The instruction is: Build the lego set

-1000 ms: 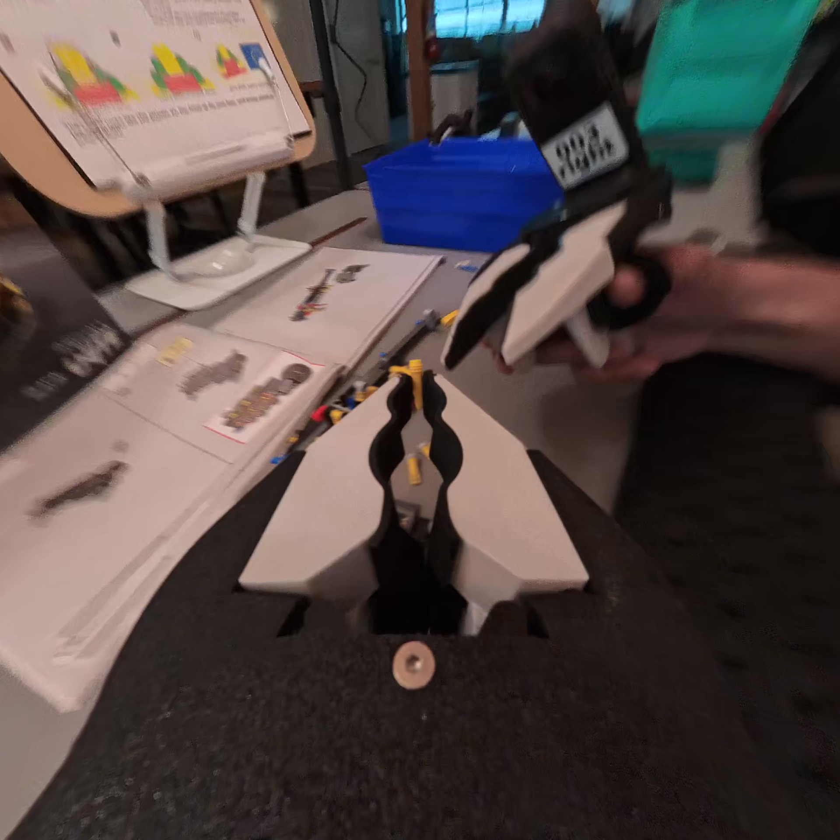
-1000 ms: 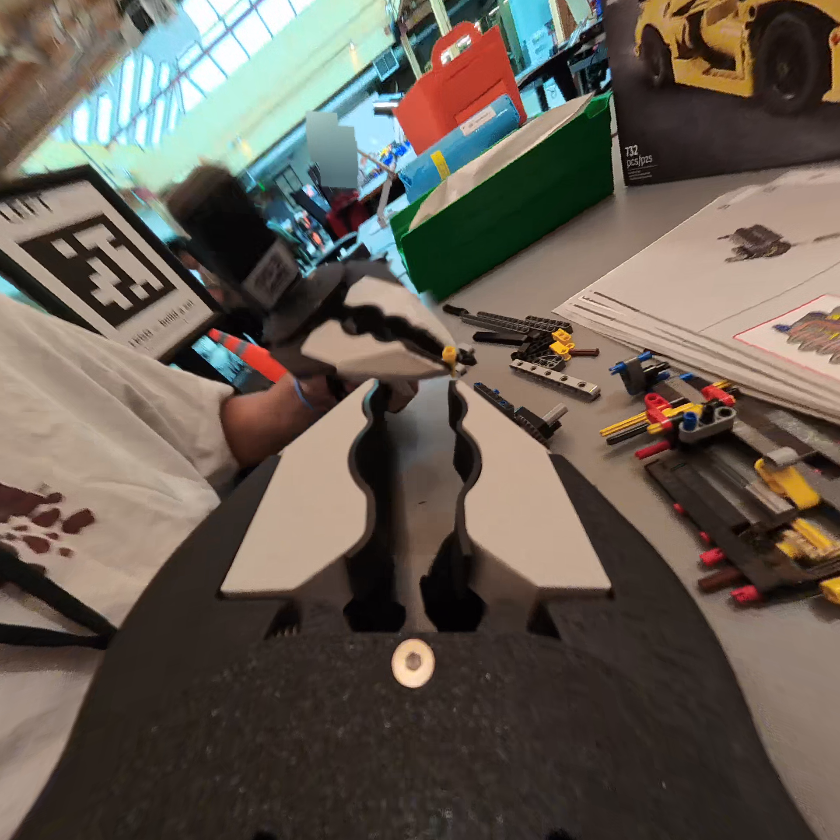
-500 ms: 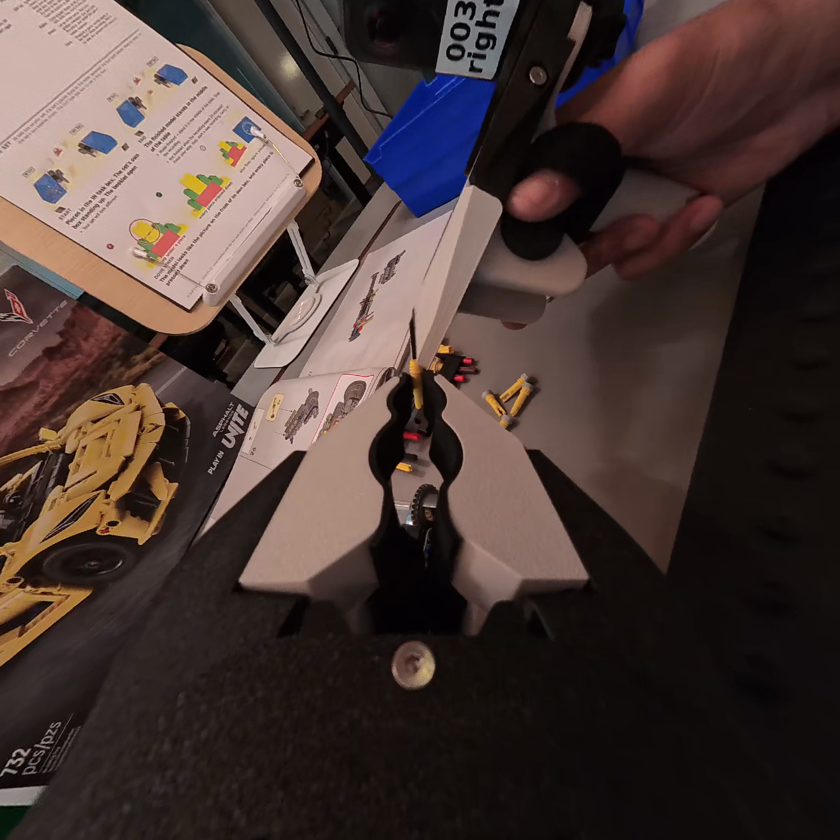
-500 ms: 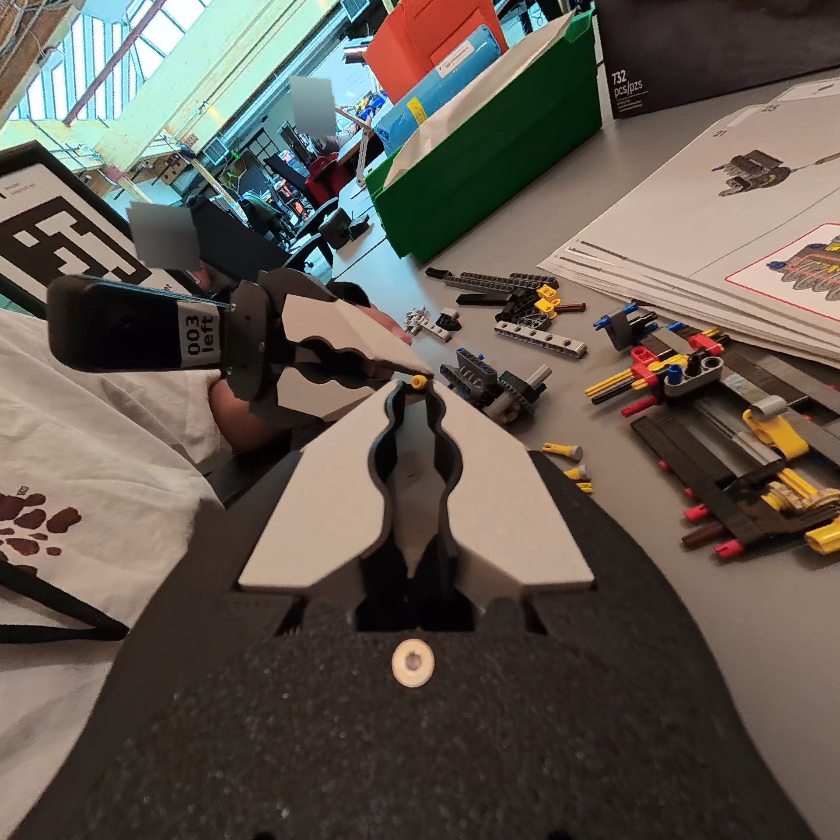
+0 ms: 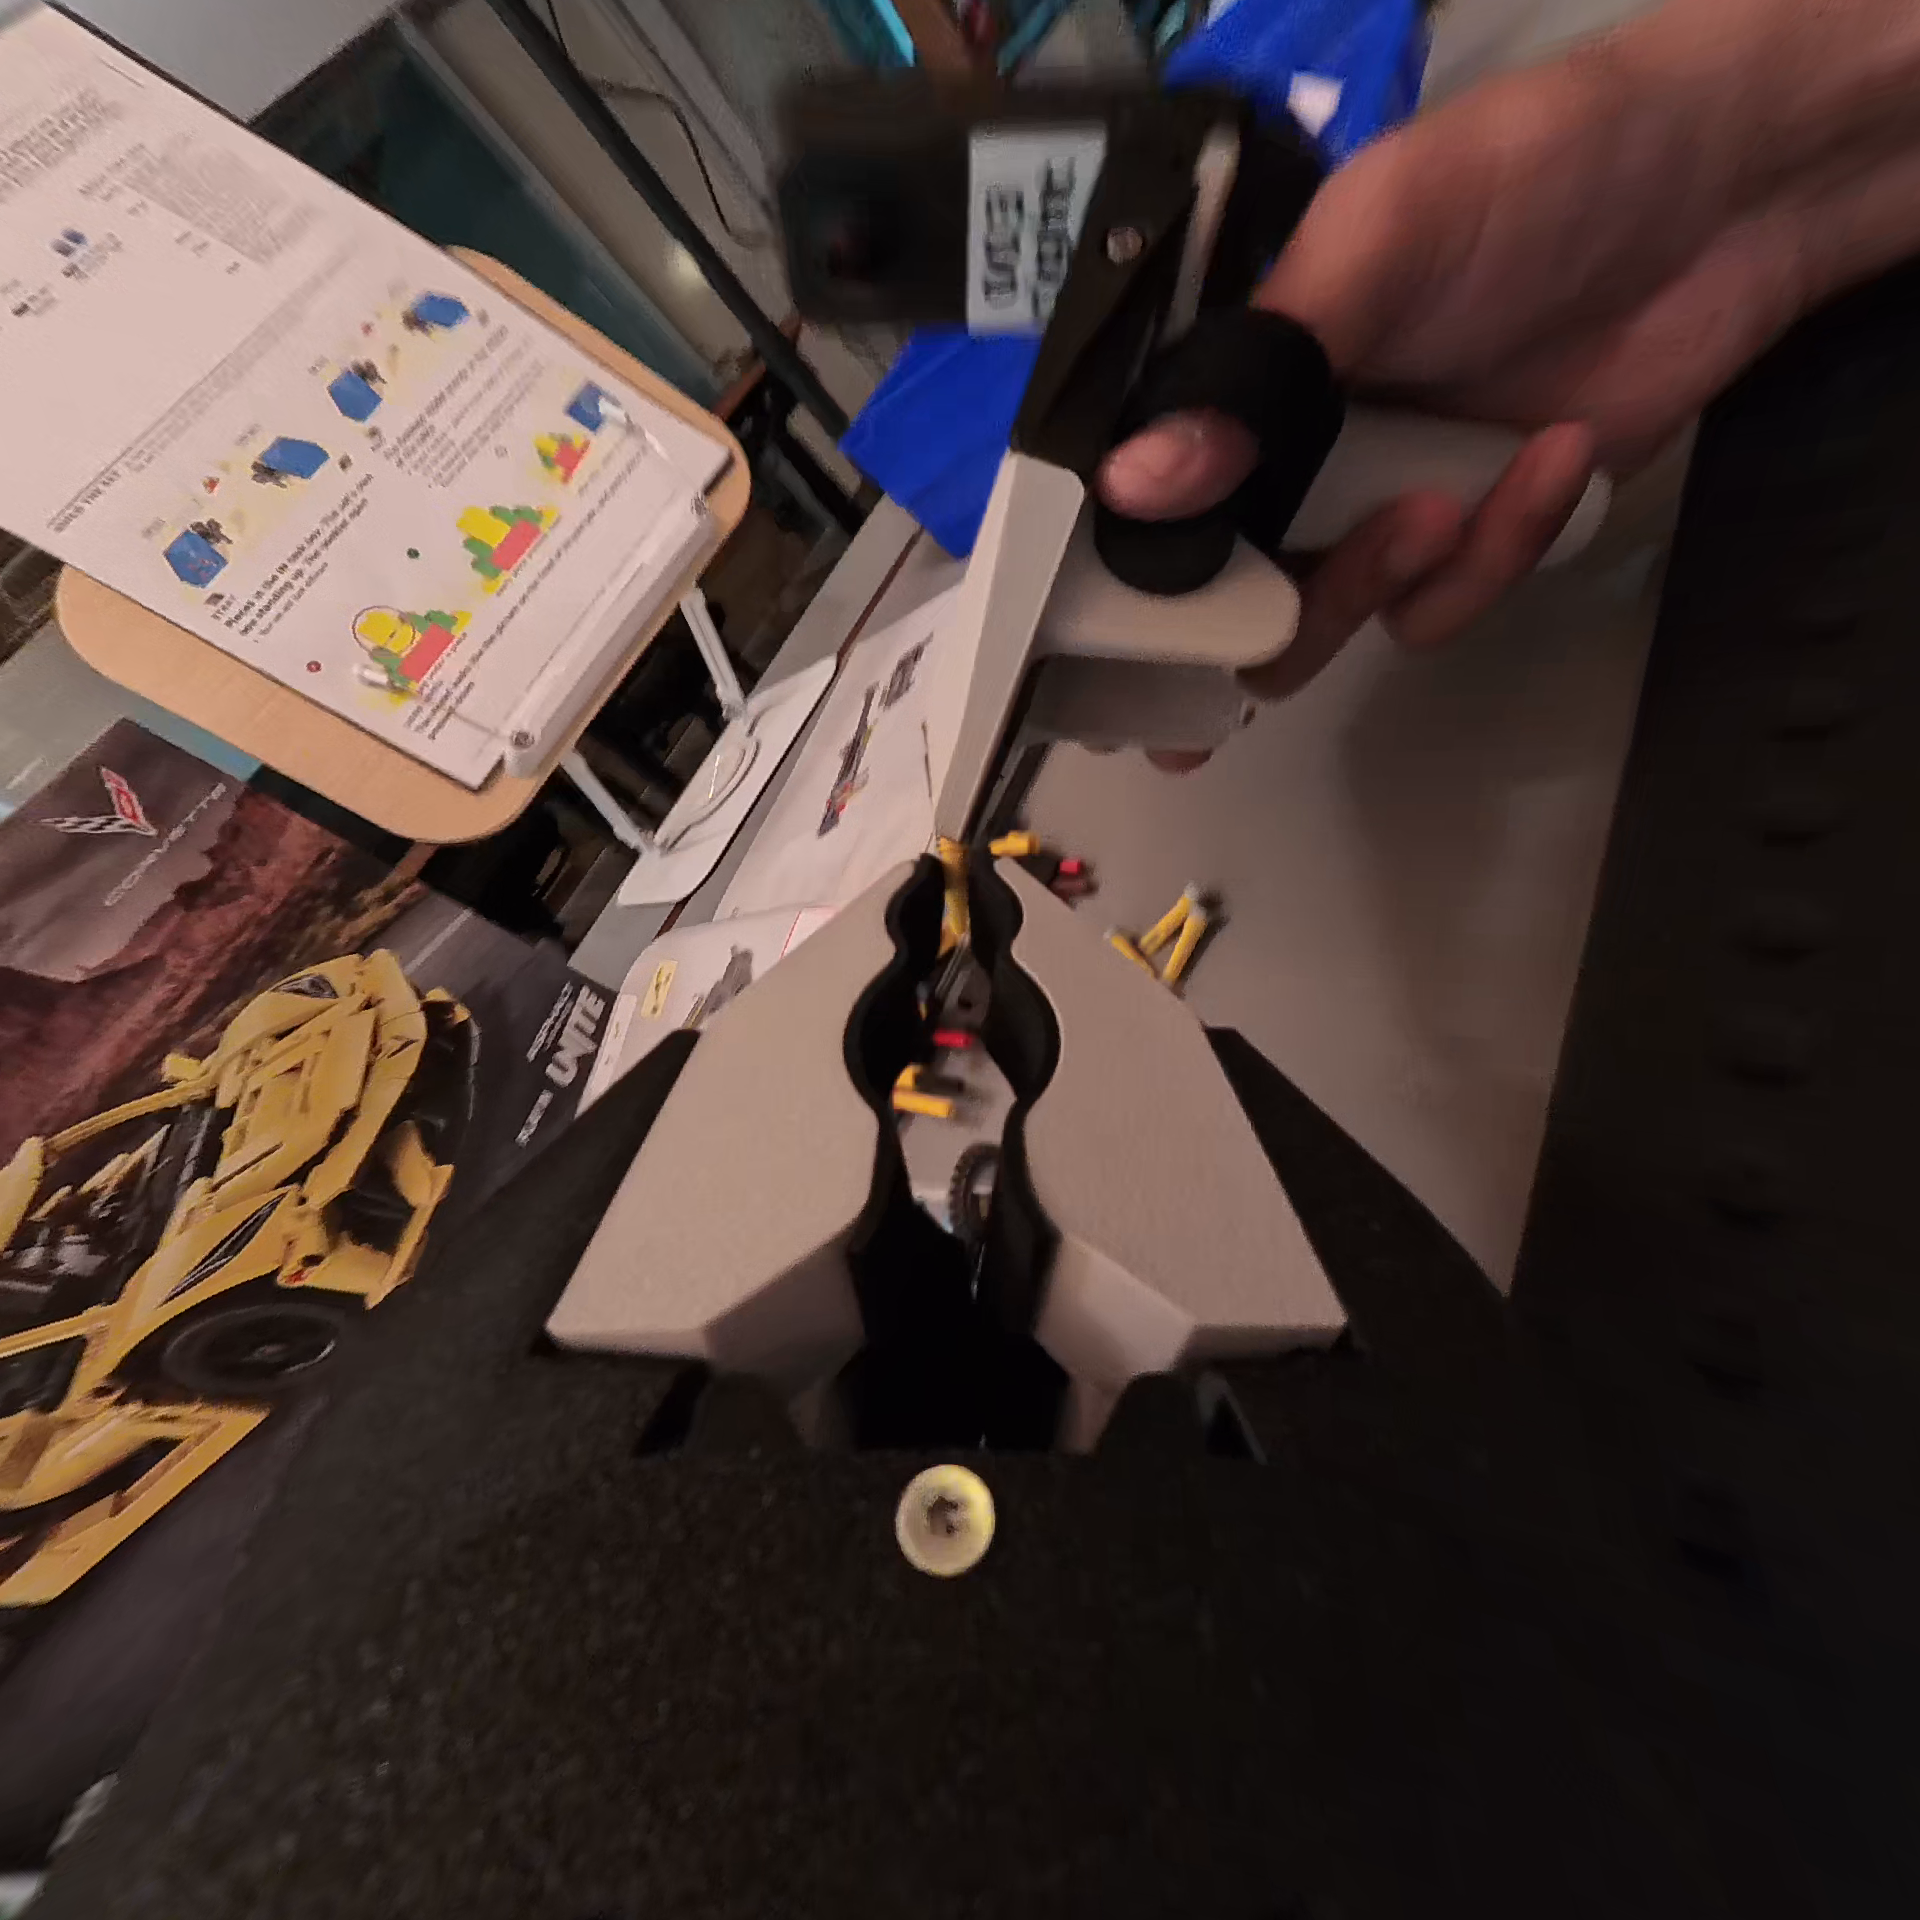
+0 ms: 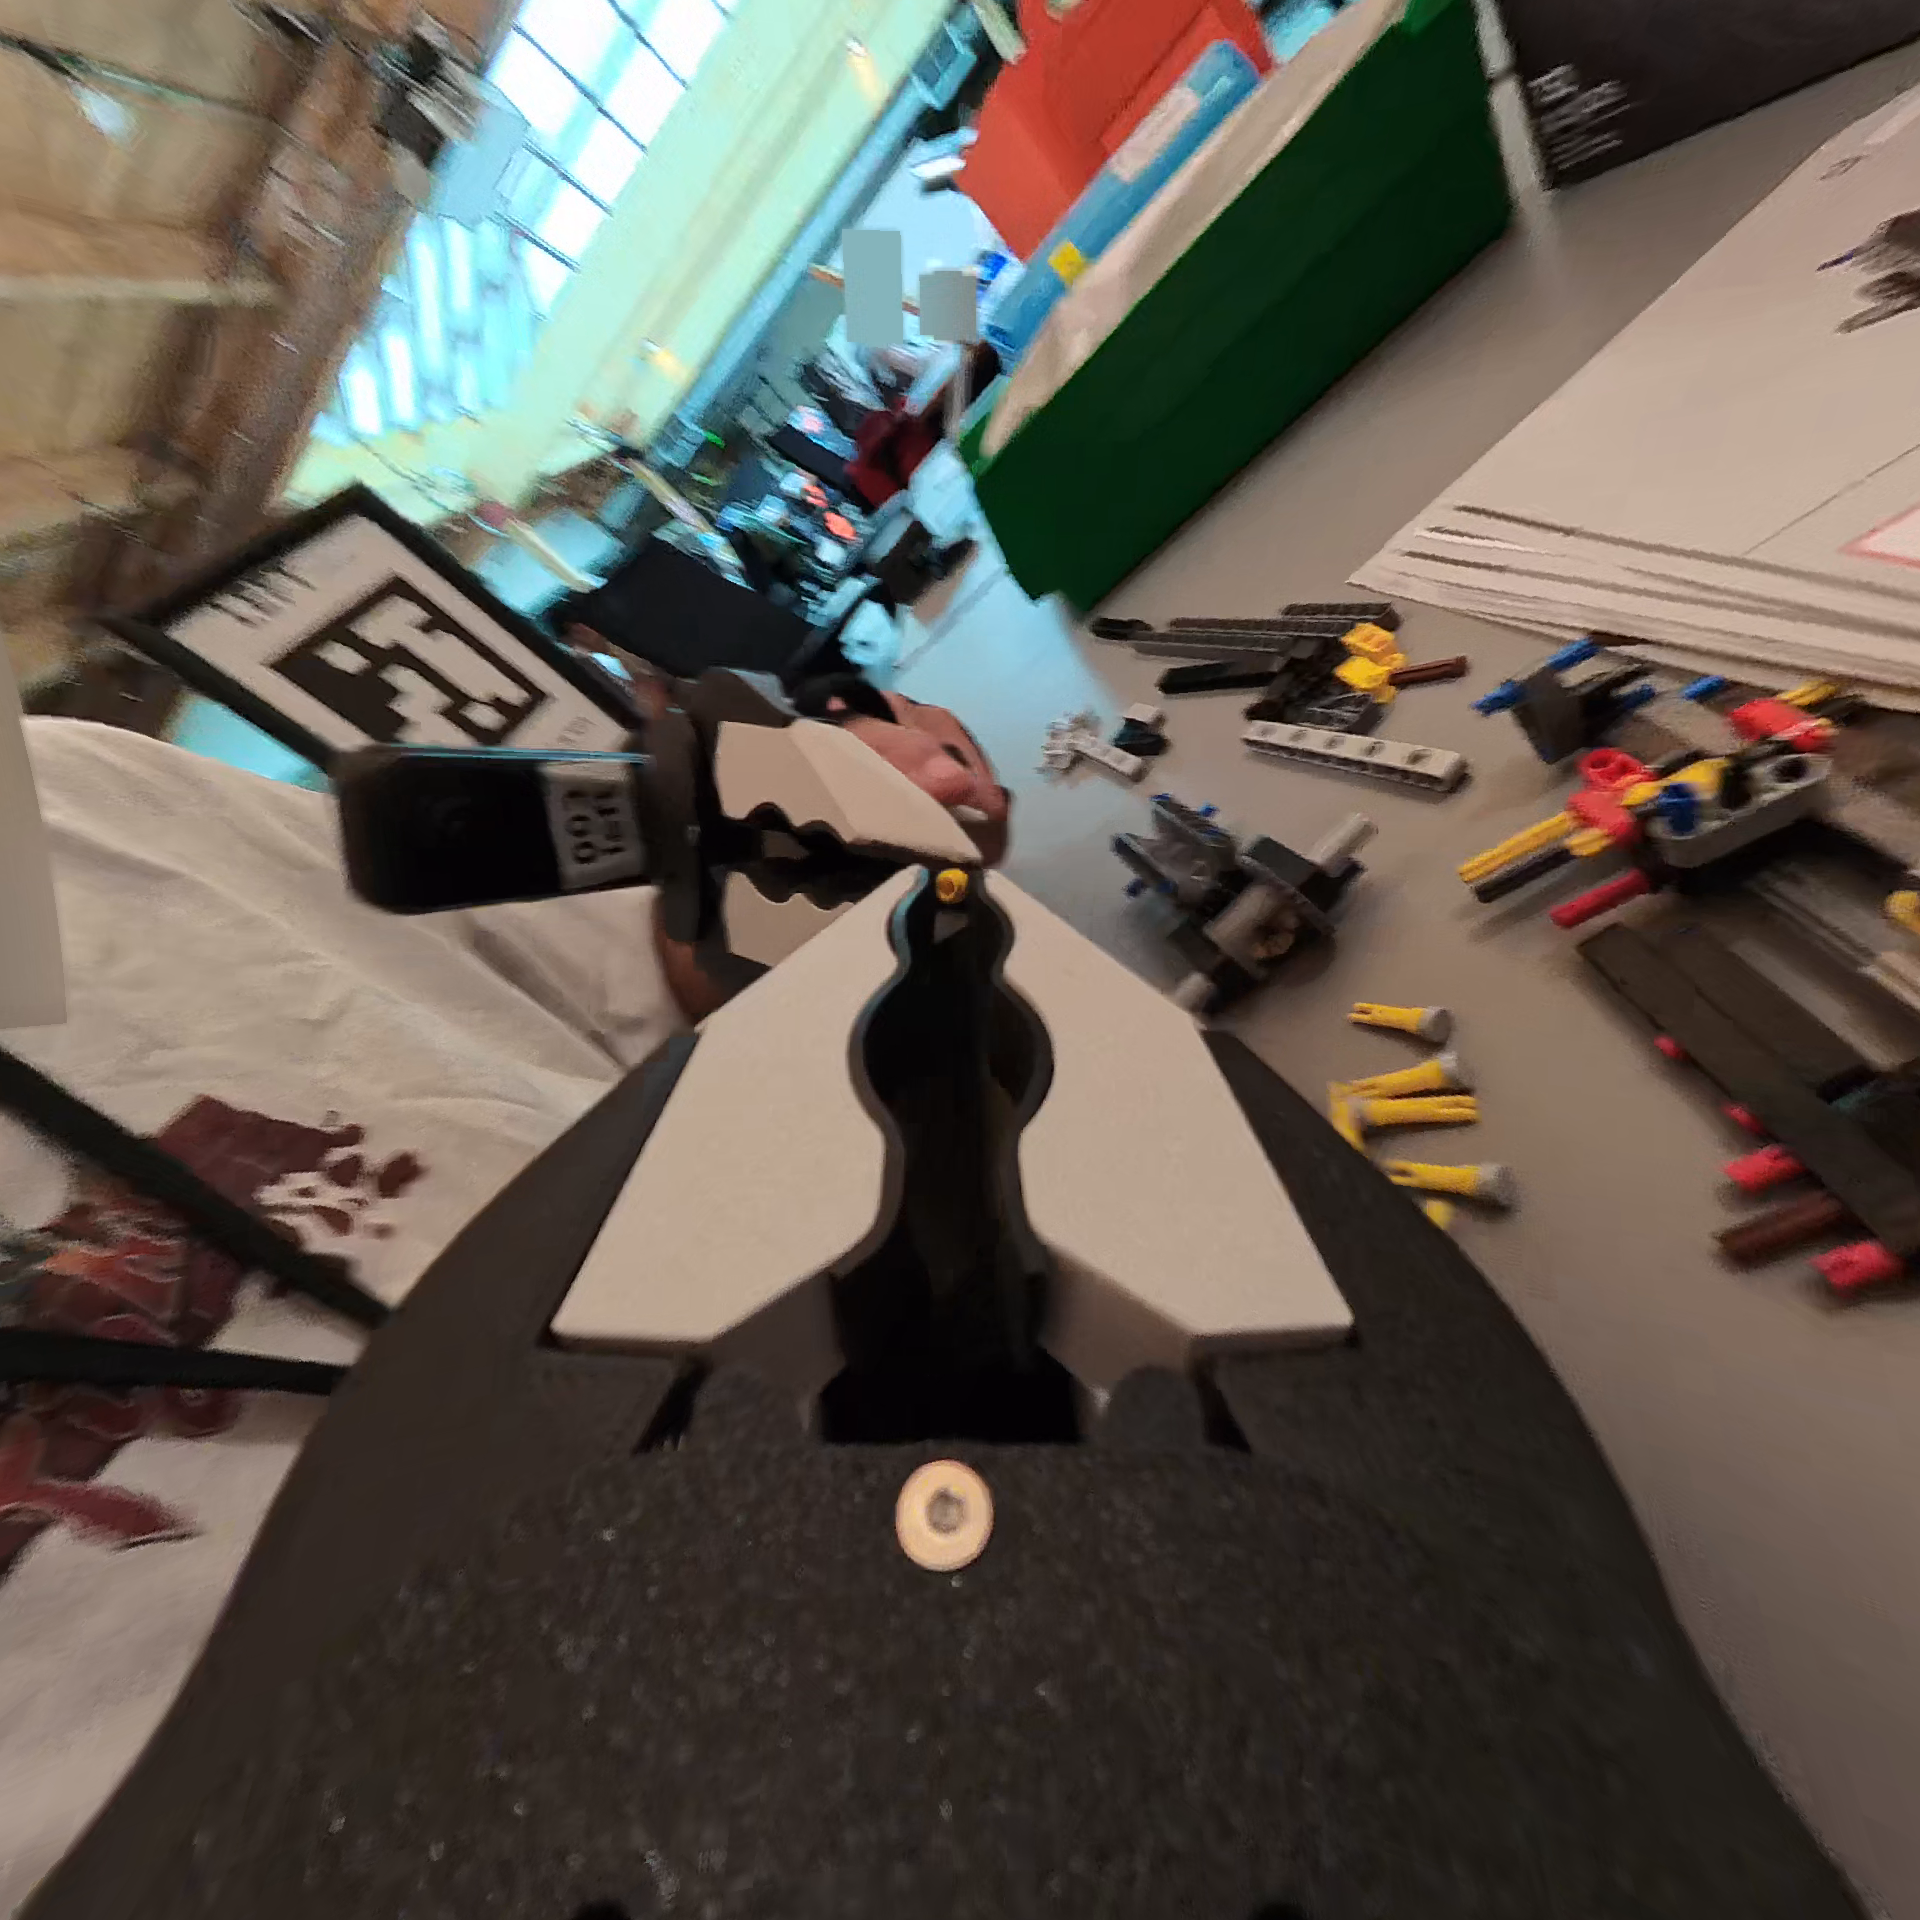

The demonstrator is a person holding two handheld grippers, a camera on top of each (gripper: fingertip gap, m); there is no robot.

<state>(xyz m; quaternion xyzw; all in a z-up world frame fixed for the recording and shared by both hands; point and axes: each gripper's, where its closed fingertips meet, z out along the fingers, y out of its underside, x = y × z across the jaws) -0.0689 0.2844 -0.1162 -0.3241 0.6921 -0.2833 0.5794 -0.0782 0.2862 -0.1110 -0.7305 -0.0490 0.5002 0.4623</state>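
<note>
Grey-fingered left gripper and right gripper meet tip to tip above the table, both clenched on one yellow pin; four loose yellow pins lie nearby.

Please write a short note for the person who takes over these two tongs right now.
Left tongs: shut on a yellow pin, held above the table.
Right tongs: tips closed at the same yellow pin's end; both tips meet.
Loose yellow pins, the small dark grey sub-assembly and the instruction booklet lie on the table.
Done: pin picked up. Left: fit it, most parts are unbuilt.
</note>
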